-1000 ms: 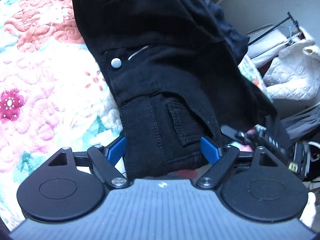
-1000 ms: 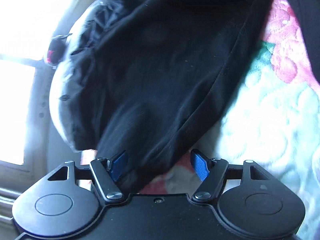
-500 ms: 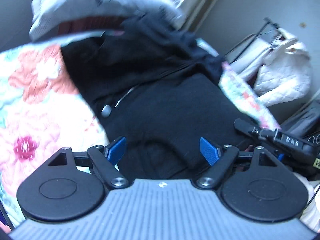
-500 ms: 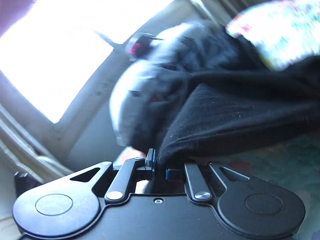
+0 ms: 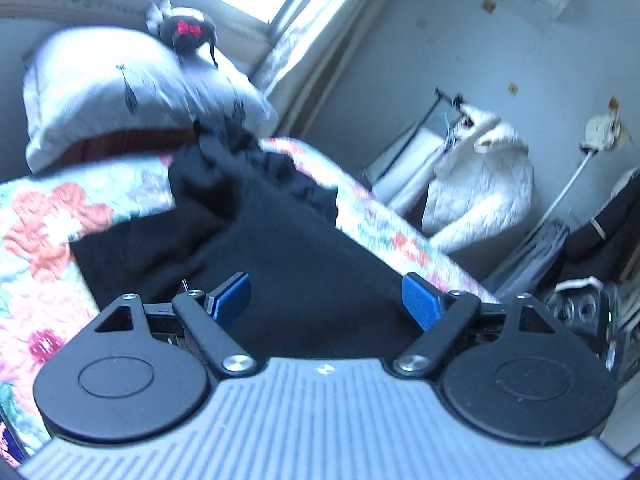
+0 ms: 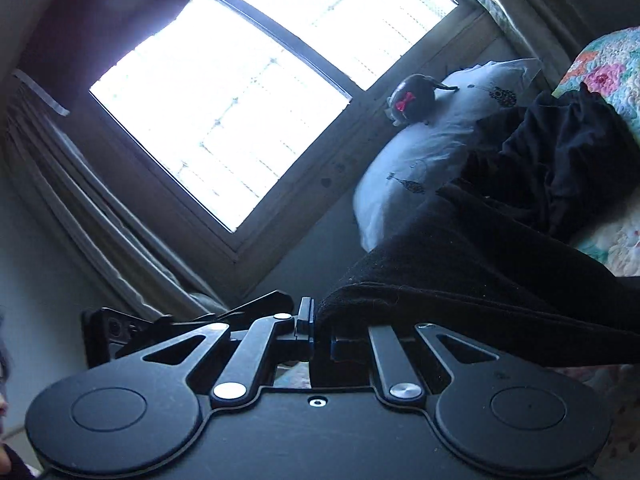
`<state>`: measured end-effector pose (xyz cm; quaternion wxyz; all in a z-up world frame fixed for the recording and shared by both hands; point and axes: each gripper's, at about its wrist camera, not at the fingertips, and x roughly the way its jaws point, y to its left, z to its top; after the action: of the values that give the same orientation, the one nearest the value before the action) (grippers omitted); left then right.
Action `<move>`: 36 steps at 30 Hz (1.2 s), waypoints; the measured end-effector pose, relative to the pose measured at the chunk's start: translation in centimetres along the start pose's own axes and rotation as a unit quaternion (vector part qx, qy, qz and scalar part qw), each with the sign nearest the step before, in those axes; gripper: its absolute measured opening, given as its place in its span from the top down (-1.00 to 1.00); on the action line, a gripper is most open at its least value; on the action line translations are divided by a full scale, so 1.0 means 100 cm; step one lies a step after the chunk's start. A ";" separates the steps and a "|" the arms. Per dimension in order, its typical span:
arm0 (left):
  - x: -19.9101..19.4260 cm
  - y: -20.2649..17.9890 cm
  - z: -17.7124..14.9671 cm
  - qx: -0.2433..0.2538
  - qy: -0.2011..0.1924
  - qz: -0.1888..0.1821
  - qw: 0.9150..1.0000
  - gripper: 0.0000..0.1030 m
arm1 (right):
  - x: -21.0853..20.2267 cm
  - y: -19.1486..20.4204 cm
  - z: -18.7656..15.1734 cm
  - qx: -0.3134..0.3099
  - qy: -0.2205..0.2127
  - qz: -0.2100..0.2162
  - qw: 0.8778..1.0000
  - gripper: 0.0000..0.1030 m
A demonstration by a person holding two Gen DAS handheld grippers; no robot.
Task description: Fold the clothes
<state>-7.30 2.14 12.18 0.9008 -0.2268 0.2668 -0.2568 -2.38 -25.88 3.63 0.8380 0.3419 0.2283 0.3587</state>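
Right now my right gripper (image 6: 320, 326) has its fingers pinched together on the thick folded edge of the black trousers (image 6: 472, 276), and the cloth runs from that grip away to the right, stretched taut above the bed (image 6: 608, 236). Farther along, the rest of the garment bunches in dark folds on the floral quilt (image 6: 618, 70), close against the white pillow (image 6: 432, 140). A small black plush toy with a red bow (image 6: 412, 98) sits on the pillow's far edge, just below the bright window (image 6: 224, 104).

My left gripper (image 5: 326, 300) stands wide, its jaws opening a little. The blue fingers (image 5: 420, 300) sit either side of the black trousers (image 5: 304, 260), and the fabric passes between them; the pads do not appear to press on it, though the near edge of the cloth is hidden behind the gripper body. From this side the trousers spread away from me across the floral quilt (image 5: 52, 220), narrowing into a rumpled heap near the white pillow (image 5: 104, 92) at the far left, where the black plush toy with a red bow (image 5: 186, 32) perches on top. Off to the right, past the edge of the bed, a white quilted jacket (image 5: 484, 184) hangs on a rack against the grey wall, with darker clothes (image 5: 608, 220) further right.
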 end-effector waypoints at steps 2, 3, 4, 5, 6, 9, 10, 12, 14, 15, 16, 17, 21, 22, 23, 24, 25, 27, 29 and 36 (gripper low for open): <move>-0.008 0.003 0.003 0.002 -0.012 0.014 1.000 -0.62 | -0.010 0.015 -0.005 -0.030 0.002 0.016 0.999 0.79; -0.007 0.005 0.003 0.008 -0.009 0.032 0.999 -0.62 | -0.012 0.021 -0.009 -0.050 0.017 0.010 0.999 0.78; -0.002 0.007 0.002 0.016 -0.001 0.051 0.999 -0.62 | -0.012 0.025 -0.014 -0.071 0.038 -0.003 0.997 0.78; 0.004 0.009 0.000 0.026 0.009 0.071 0.997 -0.62 | -0.012 0.030 -0.019 -0.092 0.059 -0.016 0.994 0.79; 0.011 0.011 -0.002 0.021 0.021 0.078 0.997 -0.62 | -0.010 0.026 -0.025 -0.098 0.085 -0.033 0.991 0.79; 0.029 0.024 -0.006 -0.027 0.052 0.073 0.996 -0.62 | -0.012 -0.018 -0.051 -0.062 0.161 -0.095 0.980 0.79; 0.031 0.028 -0.007 -0.050 0.052 0.060 0.996 -0.62 | -0.016 -0.035 -0.060 -0.049 0.179 -0.120 0.975 0.79; 0.034 0.028 -0.009 -0.044 0.059 0.050 0.996 -0.62 | -0.035 -0.070 -0.070 -0.010 0.173 -0.175 0.969 0.78; 0.041 0.025 -0.013 -0.017 0.064 0.071 0.995 -0.62 | -0.053 -0.093 -0.073 0.011 0.170 -0.219 0.961 0.77; 0.046 0.026 -0.015 -0.007 0.068 0.085 0.994 -0.62 | -0.058 -0.097 -0.074 0.008 0.179 -0.234 0.956 0.77; 0.052 0.029 -0.018 -0.005 0.075 0.095 0.993 -0.62 | -0.057 -0.099 -0.075 -0.009 0.198 -0.248 0.948 0.77; 0.057 0.032 -0.020 -0.006 0.082 0.103 0.991 -0.62 | -0.053 -0.098 -0.077 -0.028 0.214 -0.260 0.941 0.74; 0.078 0.047 -0.030 -0.019 0.110 0.112 0.987 -0.62 | -0.035 -0.097 -0.079 -0.058 0.254 -0.294 0.919 0.66; 0.084 0.051 -0.031 -0.021 0.114 0.117 0.986 -0.62 | -0.029 -0.095 -0.082 -0.076 0.271 -0.311 0.908 0.63; 0.087 0.055 -0.033 -0.021 0.118 0.126 0.985 -0.62 | -0.023 -0.093 -0.085 -0.093 0.287 -0.327 0.895 0.48; 0.090 0.059 -0.034 -0.020 0.121 0.136 0.983 -0.62 | -0.017 -0.091 -0.089 -0.111 0.303 -0.343 0.882 0.35; 0.094 0.064 -0.035 -0.015 0.123 0.144 0.982 -0.63 | -0.010 -0.089 -0.093 -0.128 0.318 -0.353 0.870 0.33; 0.100 0.073 -0.037 -0.004 0.131 0.155 0.979 -0.67 | 0.005 -0.086 -0.099 -0.143 0.346 -0.355 0.857 0.24; 0.104 0.085 -0.037 -0.008 0.138 0.173 0.975 -0.67 | 0.012 -0.076 -0.099 -0.144 0.386 -0.352 0.841 0.22; 0.102 0.142 -0.036 -0.055 0.124 0.254 0.958 -0.67 | 0.007 0.056 -0.036 -0.244 0.382 -0.288 0.844 -0.11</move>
<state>2.80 6.02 -2.02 0.8822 -0.1669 0.4392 -0.0303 -6.70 -21.02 5.30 0.8066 -0.1186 0.5234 0.2478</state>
